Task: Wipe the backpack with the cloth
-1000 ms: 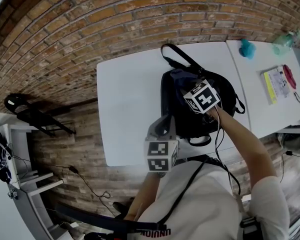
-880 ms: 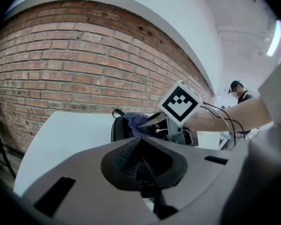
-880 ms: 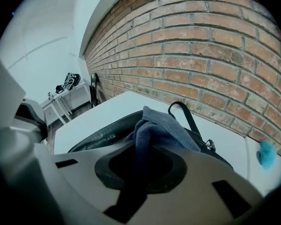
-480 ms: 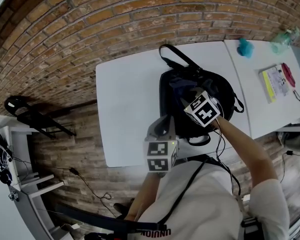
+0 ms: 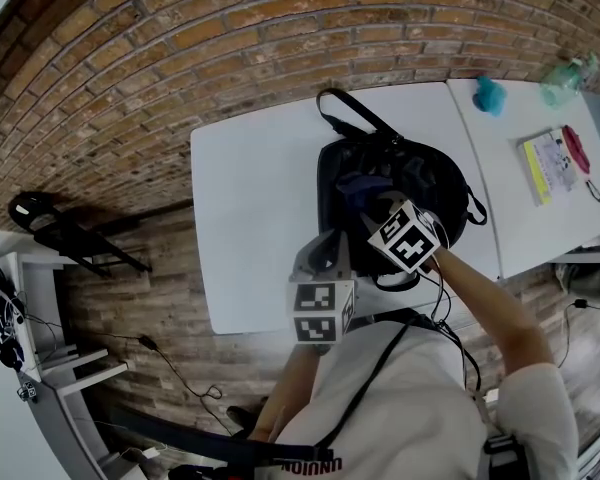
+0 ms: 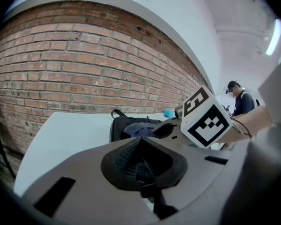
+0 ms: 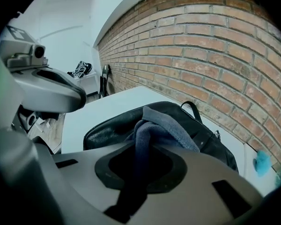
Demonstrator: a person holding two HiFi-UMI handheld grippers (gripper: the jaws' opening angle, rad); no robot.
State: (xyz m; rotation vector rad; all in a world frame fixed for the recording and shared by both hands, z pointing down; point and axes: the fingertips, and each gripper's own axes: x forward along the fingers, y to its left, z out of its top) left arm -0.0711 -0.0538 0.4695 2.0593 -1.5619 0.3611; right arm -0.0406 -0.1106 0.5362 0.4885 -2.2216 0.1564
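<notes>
Backpack (image 5: 430,183) of black fabric lies flat on the white table (image 5: 250,218) in the head view, filling the table's 3 o'clock half, with its carry loop pointing toward 11 o'clock at the red brick wall (image 5: 230,38). A bunched blue-grey cloth (image 5: 358,188) sits on the backpack's 9 o'clock side. The right gripper (image 5: 383,210) reaches in from 5 o'clock, its jaws at the cloth. The left gripper (image 5: 325,255) hangs just beside the backpack's 7 o'clock corner, over the table's near edge. At 3 o'clock, a second white table (image 5: 510,198) carries a teal object (image 5: 493,96) and a yellow-edged booklet (image 5: 550,168).

In the left gripper view, the left gripper (image 6: 143,165) has its jaws drawn together with nothing between them. Beyond them, at 12 o'clock, the backpack (image 6: 118,129) rests on the table (image 6: 61,135) with the cloth (image 6: 139,128) on top. The right gripper's marker cube (image 6: 206,121) stands at 2 o'clock.

In the right gripper view, the right gripper (image 7: 140,168) has its jaws clamped on the cloth (image 7: 166,123), a fold of which runs down between them. The rest of the cloth lies heaped on the backpack (image 7: 103,130) at 12 o'clock. The backpack spreads from 9 o'clock to 3 o'clock across the table (image 7: 103,104). The left gripper (image 7: 72,92) shows at 10 o'clock, apart from the backpack. The teal object (image 7: 261,163) lies at 4 o'clock under the brick wall (image 7: 201,55).
</notes>
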